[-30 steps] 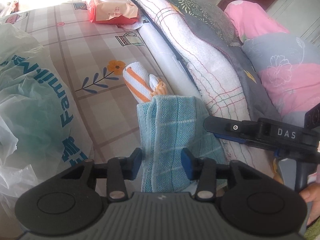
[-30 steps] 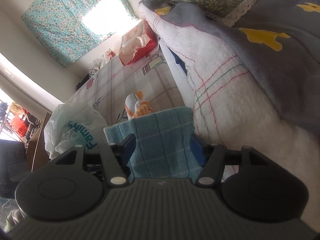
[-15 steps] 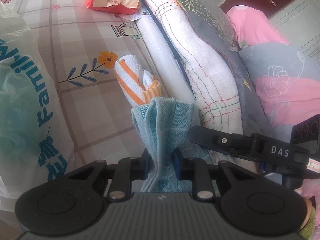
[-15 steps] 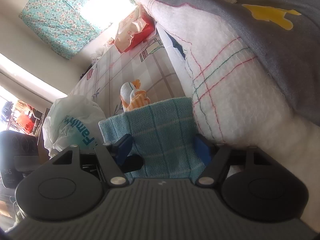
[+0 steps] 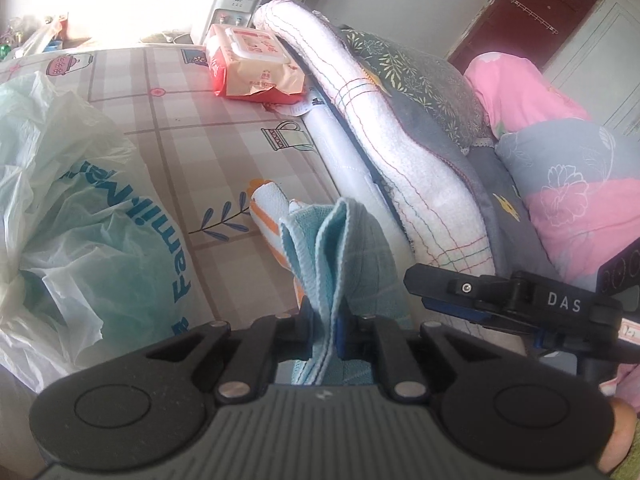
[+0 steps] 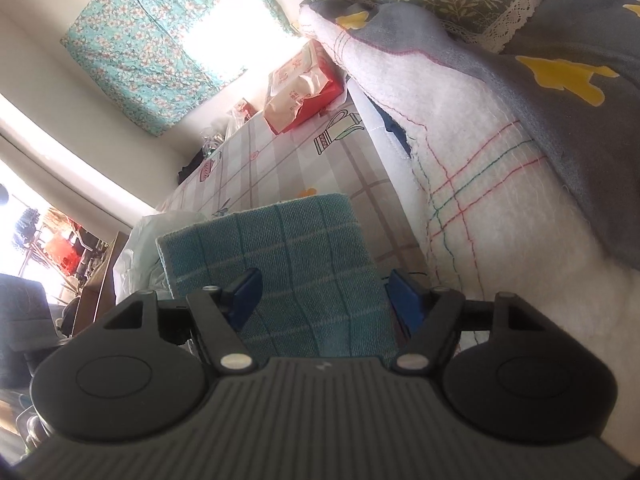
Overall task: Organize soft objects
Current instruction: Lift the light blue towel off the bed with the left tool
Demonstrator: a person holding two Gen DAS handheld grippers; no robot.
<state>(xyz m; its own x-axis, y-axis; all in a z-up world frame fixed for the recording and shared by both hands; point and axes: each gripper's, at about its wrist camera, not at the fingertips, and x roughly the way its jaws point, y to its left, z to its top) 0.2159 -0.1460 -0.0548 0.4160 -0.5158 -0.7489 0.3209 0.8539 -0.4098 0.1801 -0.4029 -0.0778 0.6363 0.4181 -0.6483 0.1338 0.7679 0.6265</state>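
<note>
Now our left gripper (image 5: 323,330) pinches the bunched blue cloth (image 5: 340,256) at lower centre — jaws nearly closed on it. Our right gripper (image 6: 326,296) stays wide — the cloth (image 6: 280,264) lies between its fingers, ungripped.

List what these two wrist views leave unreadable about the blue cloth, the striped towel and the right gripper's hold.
- Blue cloth: its near end is hidden by the left gripper body in the left wrist view.
- Orange-striped towel: partly covered by the cloth; absent from the right wrist view.
- Right gripper: fingers spread, cloth between them; contact unclear.
- Plastic bag: contents obscured by its crumpled film, left edge cut off.
</note>
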